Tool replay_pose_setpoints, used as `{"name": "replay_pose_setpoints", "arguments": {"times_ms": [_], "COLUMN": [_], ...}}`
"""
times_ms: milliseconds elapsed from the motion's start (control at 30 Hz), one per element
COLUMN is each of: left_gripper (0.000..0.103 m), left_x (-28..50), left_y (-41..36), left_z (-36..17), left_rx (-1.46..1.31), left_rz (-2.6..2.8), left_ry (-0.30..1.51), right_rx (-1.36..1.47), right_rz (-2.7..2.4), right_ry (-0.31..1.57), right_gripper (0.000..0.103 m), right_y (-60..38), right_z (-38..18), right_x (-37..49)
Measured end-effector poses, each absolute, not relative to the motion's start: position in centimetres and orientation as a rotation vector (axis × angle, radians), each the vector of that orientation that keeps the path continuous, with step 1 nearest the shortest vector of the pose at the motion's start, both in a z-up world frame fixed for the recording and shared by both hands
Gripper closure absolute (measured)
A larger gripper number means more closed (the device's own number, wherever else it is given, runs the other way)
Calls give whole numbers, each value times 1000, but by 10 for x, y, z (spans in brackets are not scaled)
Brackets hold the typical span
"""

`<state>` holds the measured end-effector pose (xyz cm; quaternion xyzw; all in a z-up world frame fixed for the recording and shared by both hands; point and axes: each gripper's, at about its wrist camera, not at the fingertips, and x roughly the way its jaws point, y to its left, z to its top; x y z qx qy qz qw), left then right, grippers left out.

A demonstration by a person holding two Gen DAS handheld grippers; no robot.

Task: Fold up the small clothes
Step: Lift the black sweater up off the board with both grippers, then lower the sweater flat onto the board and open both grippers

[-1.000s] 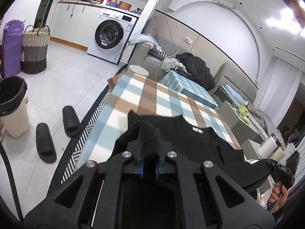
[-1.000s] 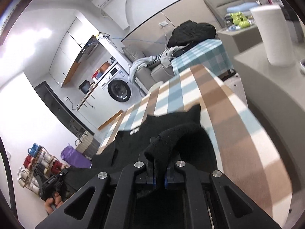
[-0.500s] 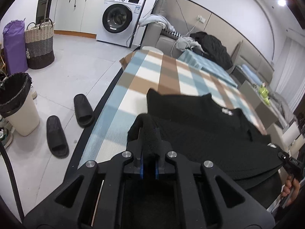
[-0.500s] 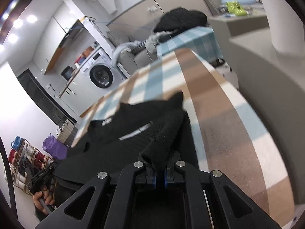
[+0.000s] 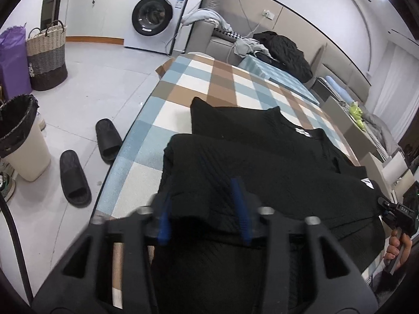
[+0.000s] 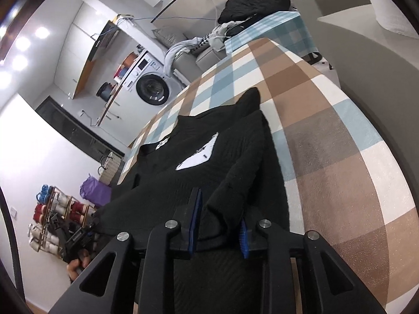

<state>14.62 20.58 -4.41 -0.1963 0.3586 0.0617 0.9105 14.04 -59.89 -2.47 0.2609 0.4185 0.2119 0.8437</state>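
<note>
A black knit garment (image 5: 262, 157) lies on the checked tablecloth (image 5: 183, 99), its near part folded over the far part. It also shows in the right wrist view (image 6: 209, 162), with white labels on top. My left gripper (image 5: 201, 209) is open over the garment's near left edge, with the cloth lying loose between its blue pads. My right gripper (image 6: 218, 225) is open at the near right edge, a ridge of cloth lying between its fingers. The right gripper's tip shows in the left wrist view (image 5: 400, 212).
The checked table (image 6: 327, 130) runs far ahead. On the floor to the left are two black slippers (image 5: 89, 157), a lined bin (image 5: 21, 136) and a woven basket (image 5: 47, 55). A washing machine (image 5: 154, 18) and a sofa with clothes (image 5: 262, 44) stand beyond.
Both grippers carried the garment's held edge forward and down onto the table, then opened and let it go. The cloth now lies folded.
</note>
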Motion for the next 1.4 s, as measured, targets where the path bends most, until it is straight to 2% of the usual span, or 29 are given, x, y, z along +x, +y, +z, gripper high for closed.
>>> {"name": "replay_pose_setpoints", "arguments": {"times_ms": [33, 67, 100, 167, 400, 600, 633, 700, 767, 833, 867, 1333, 1367, 1400], "left_gripper": [97, 98, 100, 100, 100, 99, 93, 83, 70, 34, 30, 29, 29, 29], "left_x": [148, 149, 149, 151, 187, 246, 256, 273, 282, 282, 280, 290, 289, 287], "left_y": [207, 209, 211, 213, 229, 248, 251, 255, 257, 262, 266, 257, 255, 253], "left_z": [-44, -43, -41, -32, 1, 7, 6, 3, 1, 2, 3, -33, -33, -32], "left_rx": [-411, -421, -432, -434, -467, -516, -525, -523, -509, -495, -495, -401, -394, -386], "left_rz": [129, 123, 116, 108, 92, 96, 108, 115, 134, 172, 187, 179, 175, 176], "left_ry": [740, 733, 719, 693, 648, 673, 683, 713, 726, 703, 680, 789, 786, 785], "right_rx": [561, 574, 578, 595, 657, 695, 698, 735, 763, 734, 723, 437, 420, 396], "right_rz": [437, 431, 433, 460, 470, 394, 383, 374, 346, 328, 331, 286, 283, 273], "right_ry": [882, 876, 875, 863, 782, 795, 820, 888, 894, 882, 872, 920, 922, 919], "right_gripper": [81, 90, 94, 97, 98, 96, 93, 70, 67, 66, 63, 59, 62, 77], "right_y": [-600, -600, -600, -600, -602, -598, -595, -595, -600, -604, -606, -586, -583, -580], "right_z": [-25, -25, -24, -19, 18, 28, 25, 15, 10, 12, 13, -4, -6, -7], "right_x": [141, 143, 145, 148, 181, 241, 255, 282, 293, 296, 295, 298, 300, 300]}}
